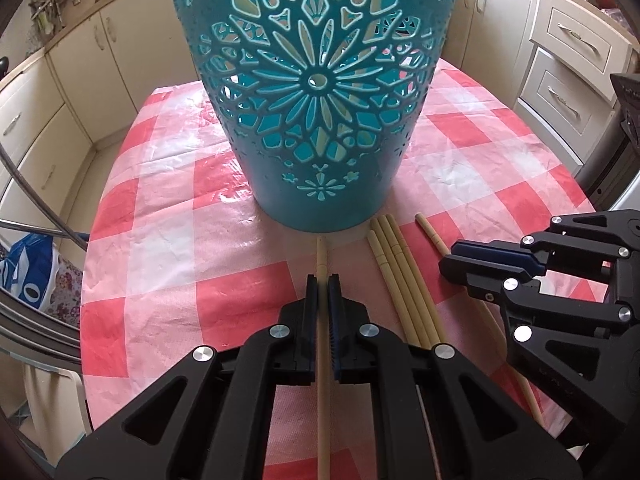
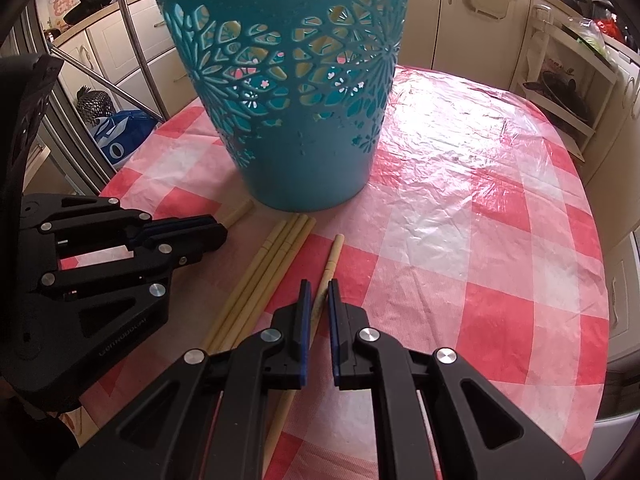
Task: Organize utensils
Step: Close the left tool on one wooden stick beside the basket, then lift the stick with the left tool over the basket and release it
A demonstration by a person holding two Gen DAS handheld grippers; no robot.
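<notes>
A tall teal cut-out basket [image 1: 312, 100] [image 2: 304, 120] stands on the pink checked tablecloth [image 1: 168, 256] [image 2: 460, 240]. In front of it lie several pale wooden chopsticks [image 1: 396, 276] [image 2: 268, 268] side by side. My left gripper [image 1: 323, 280] [image 2: 222, 236] is shut on a single chopstick [image 1: 322, 252] whose tip [image 2: 240, 212] points at the basket's base. My right gripper [image 2: 318, 286] [image 1: 450, 268] is shut on another single chopstick [image 2: 334, 252] [image 1: 430, 232], to the right of the bundle. Both grippers point down at the table, close to the cloth.
Cream kitchen cabinets [image 1: 80, 68] [image 2: 472, 12] surround the oval table. A blue plastic bag [image 1: 28, 268] [image 2: 124, 136] and metal rack tubes [image 2: 136, 48] stand off the left edge. A white shelf unit [image 2: 568, 92] stands at the far right.
</notes>
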